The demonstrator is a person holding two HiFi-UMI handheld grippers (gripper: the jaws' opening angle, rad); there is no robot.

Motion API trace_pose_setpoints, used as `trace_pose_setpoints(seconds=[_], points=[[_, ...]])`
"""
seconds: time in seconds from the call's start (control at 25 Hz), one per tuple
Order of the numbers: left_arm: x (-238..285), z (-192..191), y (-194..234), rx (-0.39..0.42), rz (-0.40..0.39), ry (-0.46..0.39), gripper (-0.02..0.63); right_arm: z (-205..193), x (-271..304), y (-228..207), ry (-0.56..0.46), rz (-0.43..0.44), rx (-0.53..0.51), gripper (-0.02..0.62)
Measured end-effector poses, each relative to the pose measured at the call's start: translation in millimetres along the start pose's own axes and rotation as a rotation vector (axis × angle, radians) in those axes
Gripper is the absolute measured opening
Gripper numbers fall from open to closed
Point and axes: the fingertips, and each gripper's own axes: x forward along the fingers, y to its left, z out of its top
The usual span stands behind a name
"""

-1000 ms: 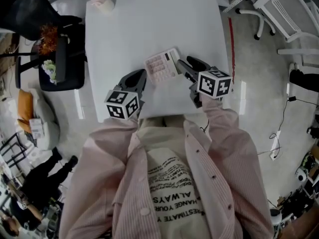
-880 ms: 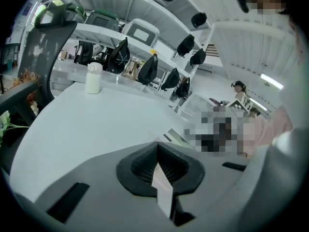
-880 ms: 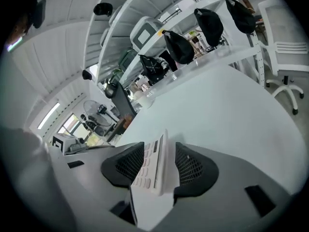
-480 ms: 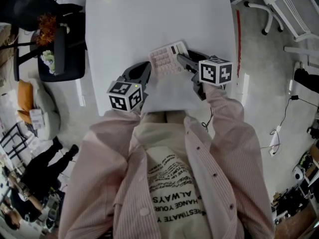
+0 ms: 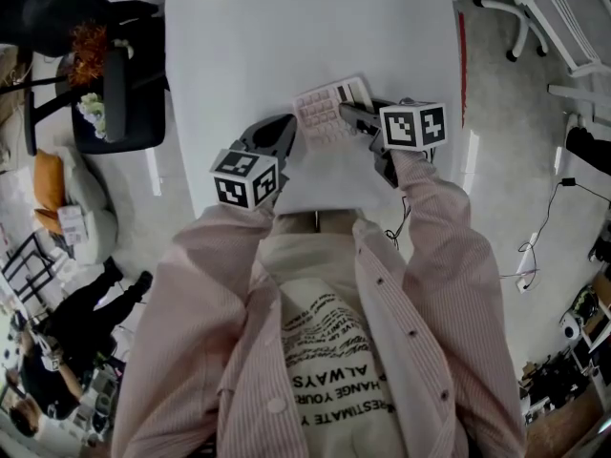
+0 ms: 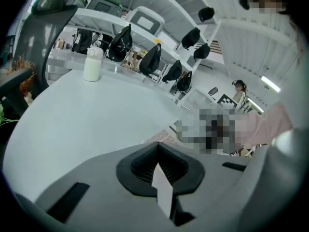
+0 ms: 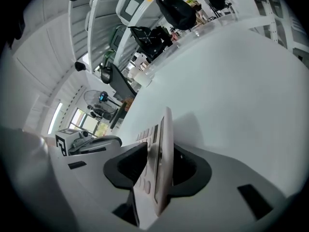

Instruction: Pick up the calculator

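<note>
The calculator (image 5: pixel 323 114), pale pink with rows of keys, lies near the front of the white table (image 5: pixel 286 36). My right gripper (image 5: pixel 347 114) reaches in from the right onto its right end. In the right gripper view the calculator (image 7: pixel 164 129) stands edge-on between the jaws of the right gripper (image 7: pixel 160 147). Those jaws have just been closing, and both pads sit against it. My left gripper (image 5: pixel 284 128) hovers just left of the calculator, apart from it. In its own view the left gripper (image 6: pixel 157 147) is shut, with a thin white sliver at the seam.
A white bottle (image 6: pixel 93 64) stands at the table's far left corner. A black office chair (image 5: pixel 115 84) is at the table's left side and a white chair (image 5: pixel 563 17) is on the floor to the right. The table's front edge runs just below both grippers.
The right gripper has come down onto the calculator's right end and its jaws have narrowed around it. The left gripper has sunk a little beside the calculator.
</note>
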Motion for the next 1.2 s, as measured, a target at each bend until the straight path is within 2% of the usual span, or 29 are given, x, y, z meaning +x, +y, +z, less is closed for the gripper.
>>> trace_pose_setpoints(seconds=[0.32,0.68,1.2], points=[[2,2,5,-0.002,-0.006,0.003,0.002,0,-1,-2,0.018,0.033,0.045,0.112],[2,5,5,0.004,-0.014,0.004,0.002,1,-3,-2,-0.019,0.037,0.075,0.109],[-13,25,-2,0.036,-0.02,-0.063,0.002,14,-21,14,-0.155,0.074,0.172,0.107]])
